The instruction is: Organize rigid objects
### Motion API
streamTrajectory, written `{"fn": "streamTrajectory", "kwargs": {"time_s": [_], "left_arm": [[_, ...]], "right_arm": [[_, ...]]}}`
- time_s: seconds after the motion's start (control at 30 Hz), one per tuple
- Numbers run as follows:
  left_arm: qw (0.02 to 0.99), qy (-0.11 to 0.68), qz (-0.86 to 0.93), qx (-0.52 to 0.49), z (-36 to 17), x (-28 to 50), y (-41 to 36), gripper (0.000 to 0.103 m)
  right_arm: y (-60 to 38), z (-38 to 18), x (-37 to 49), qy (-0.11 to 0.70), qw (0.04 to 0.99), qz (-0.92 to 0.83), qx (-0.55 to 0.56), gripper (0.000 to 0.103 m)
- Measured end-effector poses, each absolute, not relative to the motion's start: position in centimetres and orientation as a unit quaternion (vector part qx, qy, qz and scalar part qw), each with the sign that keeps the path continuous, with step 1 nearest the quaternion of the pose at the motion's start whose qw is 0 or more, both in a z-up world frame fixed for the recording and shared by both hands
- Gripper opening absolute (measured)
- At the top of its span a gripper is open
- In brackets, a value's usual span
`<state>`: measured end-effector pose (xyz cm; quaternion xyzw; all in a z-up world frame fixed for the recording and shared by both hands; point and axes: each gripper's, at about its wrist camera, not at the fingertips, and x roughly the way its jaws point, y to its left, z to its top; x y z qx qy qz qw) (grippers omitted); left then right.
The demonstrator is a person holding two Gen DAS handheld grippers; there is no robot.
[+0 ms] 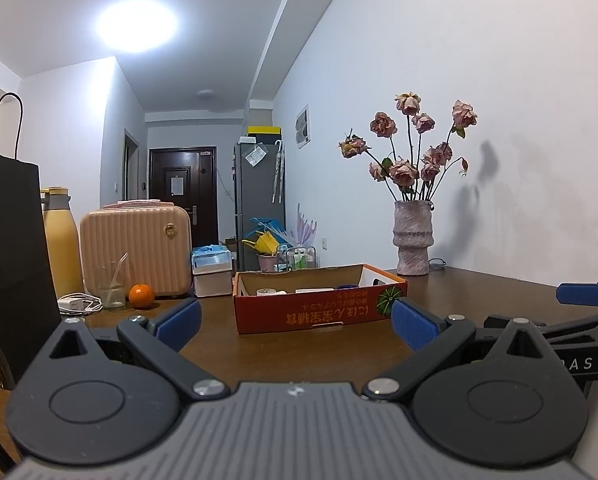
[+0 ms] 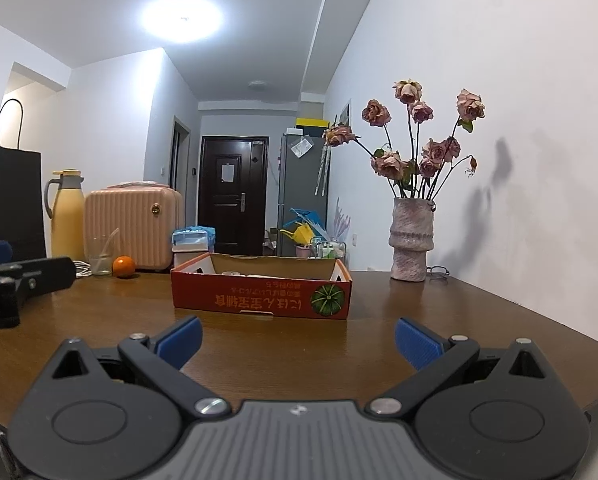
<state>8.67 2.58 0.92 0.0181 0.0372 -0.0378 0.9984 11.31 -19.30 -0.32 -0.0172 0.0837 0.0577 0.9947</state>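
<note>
Both wrist cameras low over the tabletop [image 1: 259, 348], facing forward along their tools, left camera nearer the cardboard box [image 1: 319, 312], both views sharing box, vase [image 2: 411, 240], far door [image 2: 233, 196]

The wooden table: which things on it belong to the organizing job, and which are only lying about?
Belonging to the job:
- red cardboard box with a pumpkin print, small items inside
- open left gripper
- open right gripper

Lying about:
- pink ceramic vase of dried roses
- orange fruit
- clear drinking glass
- ribbed pink case
- yellow thermos jug
</note>
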Motion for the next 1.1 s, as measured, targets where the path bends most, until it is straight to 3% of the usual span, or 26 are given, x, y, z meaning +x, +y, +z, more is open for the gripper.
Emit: {"fn": "streamTrajectory", "kwargs": {"time_s": [1.1], "left_arm": [[0.999, 0.032, -0.026, 0.020, 0.54, 8.67, 2.22, 0.103]], "right_arm": [[-19.74, -0.55, 11.63, 0.090, 0.994, 0.056, -0.007, 0.103]]}}
